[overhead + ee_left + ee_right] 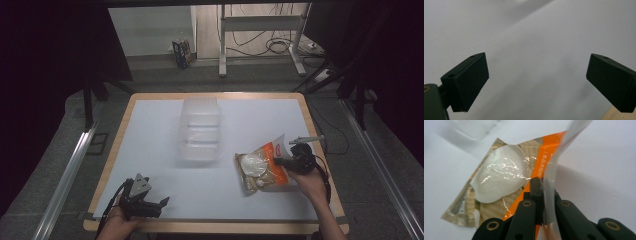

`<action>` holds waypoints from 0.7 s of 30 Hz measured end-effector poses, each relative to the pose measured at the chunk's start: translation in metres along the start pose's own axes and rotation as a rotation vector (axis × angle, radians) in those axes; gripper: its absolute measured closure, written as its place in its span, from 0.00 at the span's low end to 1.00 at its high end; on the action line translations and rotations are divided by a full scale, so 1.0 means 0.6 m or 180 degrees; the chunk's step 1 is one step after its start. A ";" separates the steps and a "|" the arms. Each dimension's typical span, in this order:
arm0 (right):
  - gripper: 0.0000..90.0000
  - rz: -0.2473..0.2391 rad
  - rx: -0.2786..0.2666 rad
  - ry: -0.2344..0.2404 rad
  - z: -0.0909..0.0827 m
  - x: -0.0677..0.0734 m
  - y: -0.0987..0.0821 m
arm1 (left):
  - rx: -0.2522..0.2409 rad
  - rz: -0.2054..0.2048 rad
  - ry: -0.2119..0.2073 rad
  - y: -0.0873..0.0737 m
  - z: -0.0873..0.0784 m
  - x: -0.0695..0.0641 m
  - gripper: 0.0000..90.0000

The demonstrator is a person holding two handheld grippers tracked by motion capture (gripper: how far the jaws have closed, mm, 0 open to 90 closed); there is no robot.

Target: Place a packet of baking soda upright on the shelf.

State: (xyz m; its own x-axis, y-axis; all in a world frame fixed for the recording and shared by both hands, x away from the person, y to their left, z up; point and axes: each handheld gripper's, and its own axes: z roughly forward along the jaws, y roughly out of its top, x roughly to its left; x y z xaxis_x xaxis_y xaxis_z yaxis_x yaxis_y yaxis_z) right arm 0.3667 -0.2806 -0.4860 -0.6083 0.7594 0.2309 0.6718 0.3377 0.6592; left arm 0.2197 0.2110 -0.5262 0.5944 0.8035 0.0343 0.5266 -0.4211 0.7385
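One snack bag (pixel 262 170) lies on the right side of the white table (pixel 150 150), orange and clear, with one pale round piece and some tan pieces showing inside it. One clear plastic container (pixel 201 129) stands at the middle, farther back; what it holds I cannot tell. Two grippers: the right gripper (pixel 281 161) is clamped on the bag's edge (its clear seam pinched between the jaws), and the left gripper (pixel 159 204) rests near left, jaws wide with nothing between them.
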 end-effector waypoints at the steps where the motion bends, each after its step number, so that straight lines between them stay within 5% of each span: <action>1: 0.99 0.0021 -0.0018 0.0022 -0.002 0.000 0.002 | 0.0003 -0.0002 -0.0001 0.000 0.000 0.000 0.05; 13: 0.99 -0.0106 -0.0163 0.0311 -0.024 0.044 0.053 | -0.0002 -0.0010 0.0003 0.000 0.000 0.000 0.05; 21: 0.99 -0.0236 -0.0100 0.0350 -0.022 0.071 0.080 | -0.0006 -0.0004 0.0003 0.000 -0.001 0.000 0.05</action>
State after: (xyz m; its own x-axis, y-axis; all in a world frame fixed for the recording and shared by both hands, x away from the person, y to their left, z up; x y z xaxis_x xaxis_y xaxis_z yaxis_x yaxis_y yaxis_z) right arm 0.3673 -0.2393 -0.4349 -0.6995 0.6670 0.2566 0.6109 0.3718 0.6990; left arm 0.2195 0.2113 -0.5261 0.5931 0.8044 0.0339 0.5263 -0.4192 0.7398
